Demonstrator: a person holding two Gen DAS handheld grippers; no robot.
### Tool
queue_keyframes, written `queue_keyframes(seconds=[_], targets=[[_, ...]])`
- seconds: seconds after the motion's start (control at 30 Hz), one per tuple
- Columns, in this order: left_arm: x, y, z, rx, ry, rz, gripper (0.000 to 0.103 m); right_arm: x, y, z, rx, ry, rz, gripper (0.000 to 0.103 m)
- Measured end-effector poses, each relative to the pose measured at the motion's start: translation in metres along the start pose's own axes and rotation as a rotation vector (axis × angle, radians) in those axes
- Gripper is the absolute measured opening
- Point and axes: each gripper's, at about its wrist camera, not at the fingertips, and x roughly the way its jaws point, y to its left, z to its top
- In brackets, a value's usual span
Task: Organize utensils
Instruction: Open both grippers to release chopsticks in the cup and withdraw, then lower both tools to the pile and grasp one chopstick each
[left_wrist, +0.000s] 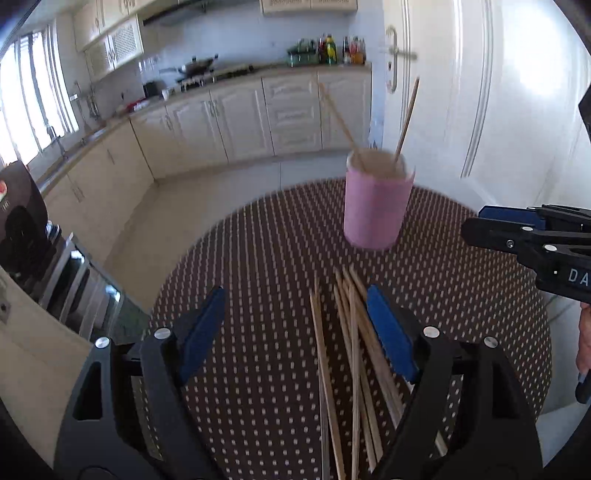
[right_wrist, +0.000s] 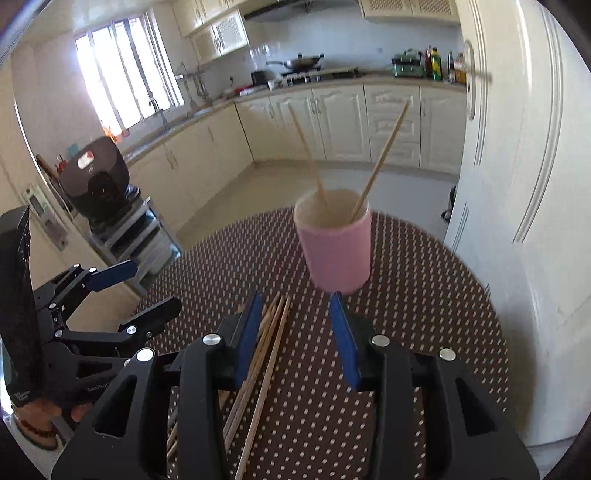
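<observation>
A pink cup (left_wrist: 375, 206) (right_wrist: 336, 243) stands upright on the dotted brown table (left_wrist: 258, 266) (right_wrist: 424, 295). Two wooden chopsticks (left_wrist: 406, 118) (right_wrist: 380, 162) lean apart inside it. Several loose chopsticks (left_wrist: 351, 350) (right_wrist: 262, 362) lie on the table in front of the cup. My left gripper (left_wrist: 295, 321) is open and empty above them, its right finger over the pile. My right gripper (right_wrist: 295, 325) is open and empty just short of the cup, the pile by its left finger. Each gripper shows in the other's view (left_wrist: 517, 236) (right_wrist: 125, 291).
The round table's edge (left_wrist: 177, 266) drops off to the kitchen floor beyond. A white door (right_wrist: 517, 147) stands close on the right. A dark appliance on a metal rack (right_wrist: 99, 184) is at the left. Cabinets and a counter run along the back.
</observation>
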Motion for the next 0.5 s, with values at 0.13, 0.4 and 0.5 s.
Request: queue_keyframes(seconds=[0.13,0.4,0.5], targets=[[0.021,0.003,-0.015,-0.016,0.073,-0.003,0.077,0.015,0.002,-0.014,0.001,0.058,0.006,0.036],[0.052,0.018,-0.037,-0.019,0.173,0.050,0.077,0.036,0.002,-0.030,-0.001,0.112,0.013,0.036],[0.062,0.021,-0.044,-0.021,0.194,0.054,0.077,0.042,-0.001,-0.031,0.001,0.123,0.015,0.036]])
